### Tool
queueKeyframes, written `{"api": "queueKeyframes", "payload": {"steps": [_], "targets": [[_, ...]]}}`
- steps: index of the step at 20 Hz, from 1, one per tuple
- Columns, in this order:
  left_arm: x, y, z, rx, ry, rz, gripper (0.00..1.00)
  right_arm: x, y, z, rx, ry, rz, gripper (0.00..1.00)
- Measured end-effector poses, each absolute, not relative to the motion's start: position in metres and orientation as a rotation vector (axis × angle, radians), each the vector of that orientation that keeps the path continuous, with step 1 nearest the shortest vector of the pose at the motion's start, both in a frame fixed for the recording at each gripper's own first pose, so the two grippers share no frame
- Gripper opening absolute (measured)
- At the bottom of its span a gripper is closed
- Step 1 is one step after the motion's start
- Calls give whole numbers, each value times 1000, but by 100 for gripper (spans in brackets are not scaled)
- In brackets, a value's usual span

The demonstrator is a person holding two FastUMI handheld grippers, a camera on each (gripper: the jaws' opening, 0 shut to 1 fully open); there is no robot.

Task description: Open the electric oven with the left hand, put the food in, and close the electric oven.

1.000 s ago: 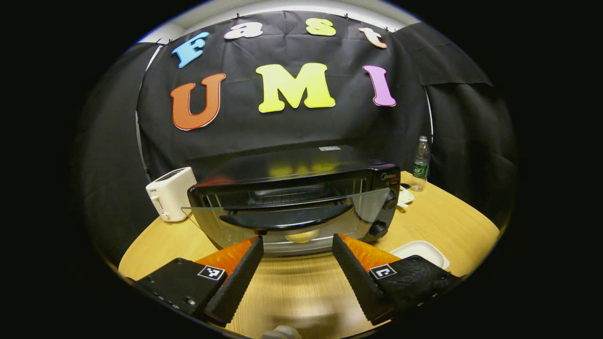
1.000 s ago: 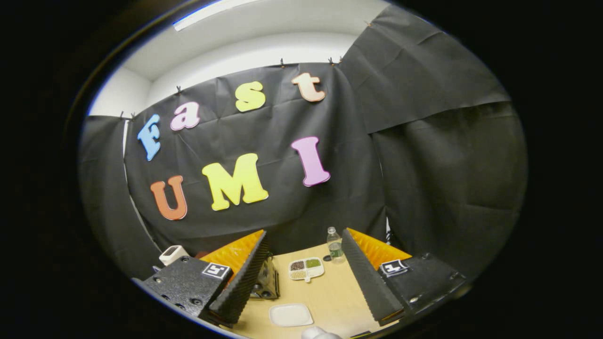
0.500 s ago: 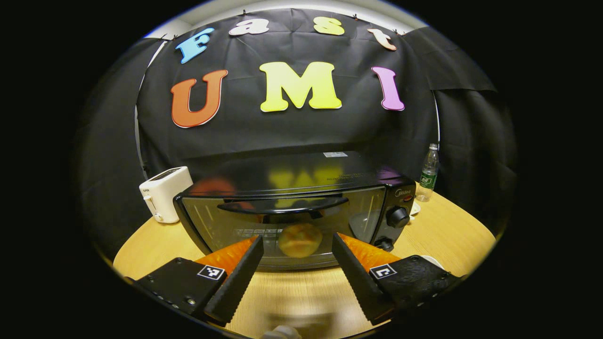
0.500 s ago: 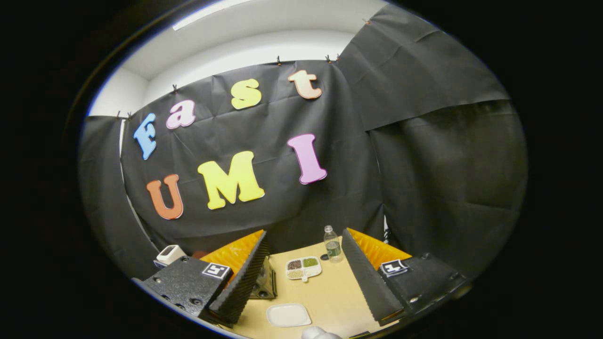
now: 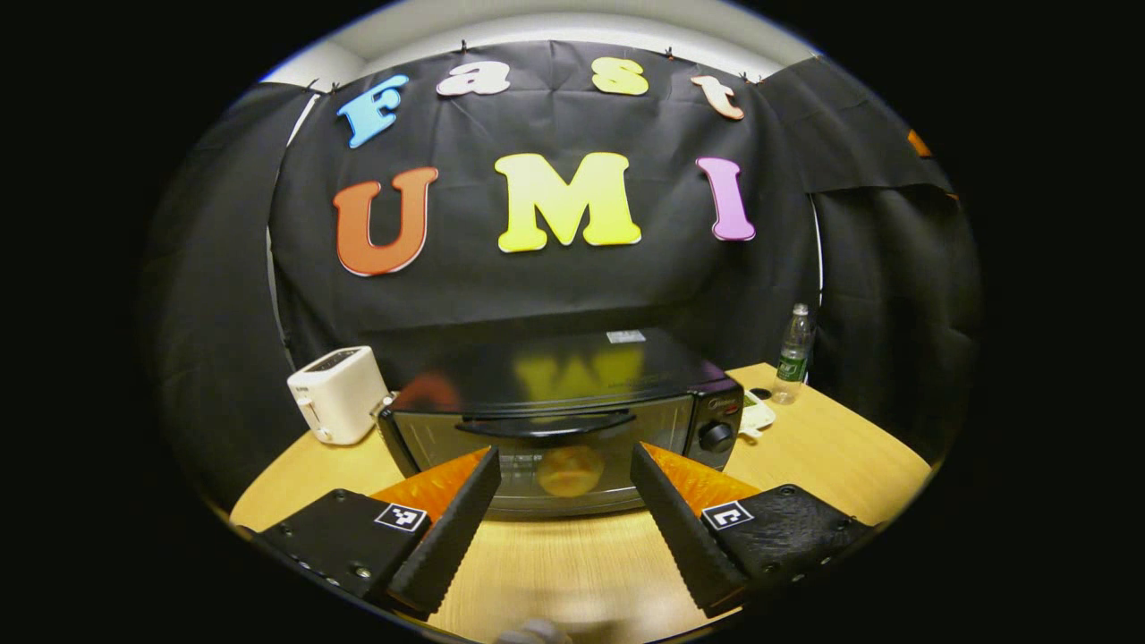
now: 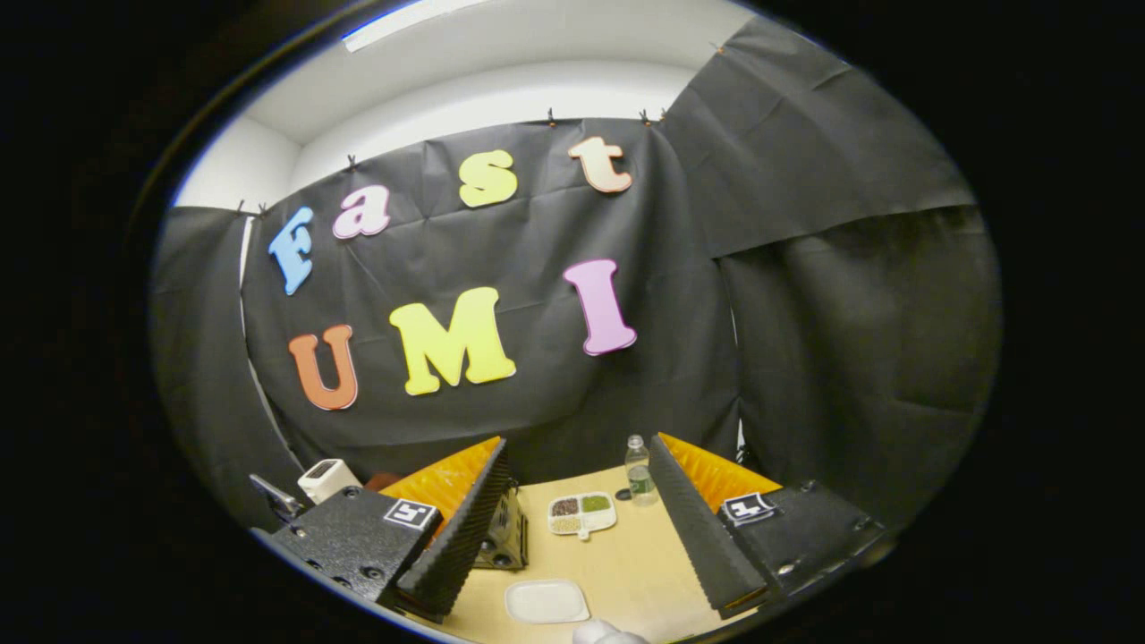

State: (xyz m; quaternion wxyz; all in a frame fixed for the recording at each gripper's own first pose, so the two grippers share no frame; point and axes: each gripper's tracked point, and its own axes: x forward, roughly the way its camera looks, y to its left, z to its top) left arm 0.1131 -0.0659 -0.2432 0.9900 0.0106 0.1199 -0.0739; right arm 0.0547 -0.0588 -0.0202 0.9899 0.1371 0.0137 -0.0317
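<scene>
The black electric oven (image 5: 555, 385) stands on the wooden table (image 5: 832, 447) with its glass door shut and its handle (image 5: 544, 423) across the top of the door. A round golden bun (image 5: 571, 471) shows inside through the glass. My left gripper (image 5: 564, 456) is open in front of the door, a short way back, holding nothing. My right gripper (image 6: 579, 444) is open and held high, aimed at the booth wall above the table, with nothing between its fingers. The oven's right side (image 6: 505, 537) peeks out beside its left finger.
A white toaster (image 5: 338, 394) sits left of the oven. A water bottle (image 5: 792, 355) and a small dish (image 5: 756, 416) stand to its right. A sectioned tray of grains (image 6: 583, 513) and a bare white plate (image 6: 547, 600) lie on the table.
The oven door swung up from half open to fully shut. My left gripper then drew back, so the oven looks smaller. My right gripper barely shifted.
</scene>
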Motion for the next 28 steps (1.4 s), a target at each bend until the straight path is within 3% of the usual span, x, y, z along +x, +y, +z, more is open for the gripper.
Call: {"api": "queueKeyframes", "payload": {"steps": [2,5,6,7,12,16,17,21,22,23,24,25,28], "targets": [[96,-60,-202,8,185,-134,88,53,-52,-10,255,5,-48,96],[73,-49,-146,-2,123,-118,95,49,-39,-3,216,-8,-27,96],[65,-43,-130,-12,109,-109,95,48,-35,-2,207,-9,-23,96],[58,-38,-113,-22,88,-99,88,47,-32,-1,194,-7,-18,96],[23,-3,-49,-53,25,-45,88,35,-23,-3,166,14,-15,96],[-2,8,-31,-85,21,-21,87,22,-13,-10,153,33,3,96],[-7,10,-28,-84,22,-20,95,19,-12,-12,149,35,1,96],[-22,5,-18,-75,1,-32,94,5,-3,-19,132,50,15,96],[-24,4,-15,-75,0,-35,89,2,-2,-20,130,52,16,96],[-27,3,-13,-76,-5,-40,93,0,-2,-22,127,50,16,96],[-28,3,-11,-73,-10,-42,84,-3,-3,-21,126,48,17,96],[-30,2,-7,-70,-16,-47,93,-5,-3,-19,125,43,15,96],[-33,-1,-1,-56,-29,-52,93,-11,-5,-14,125,29,11,96]]}}
